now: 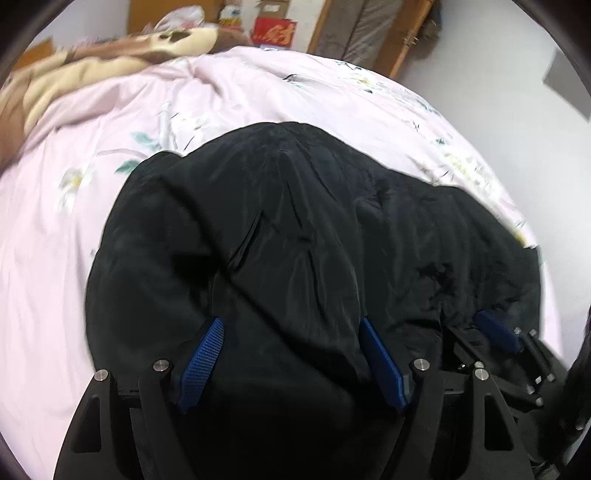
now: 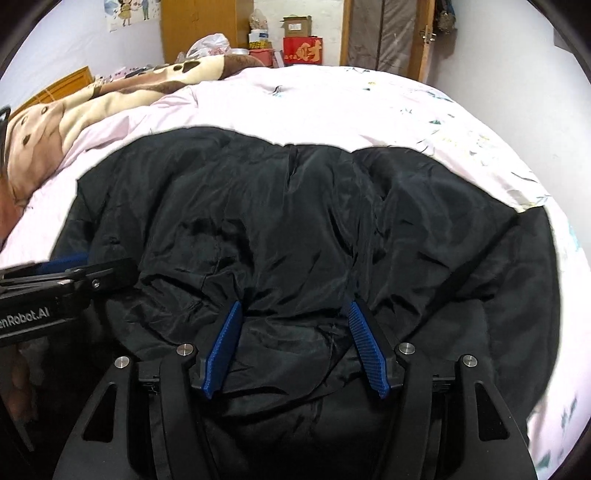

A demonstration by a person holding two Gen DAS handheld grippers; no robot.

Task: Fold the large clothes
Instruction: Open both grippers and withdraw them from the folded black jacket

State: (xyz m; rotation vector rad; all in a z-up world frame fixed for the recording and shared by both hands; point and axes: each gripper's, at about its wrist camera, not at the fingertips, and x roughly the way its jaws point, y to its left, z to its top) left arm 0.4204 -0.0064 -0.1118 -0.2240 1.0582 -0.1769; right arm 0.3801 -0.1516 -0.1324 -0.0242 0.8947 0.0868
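Black jacket [image 2: 295, 221] under both spread, empty hand-held grippers; left hand-held gripper [image 2: 55, 280] casing reads, seemingly, "enRobot.AI".

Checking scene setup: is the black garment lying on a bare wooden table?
No, the black garment lies spread on a pink floral bedsheet covering a bed.

We see a black jacket [image 2: 295, 221] of slightly glossy, crinkled synthetic cloth; pink floral bedsheet [image 2: 332, 103] matt cotton-like; gripper pads [image 2: 225, 347] blue ribbed plastic; far wardrobe [image 2: 207, 29] smooth wood.
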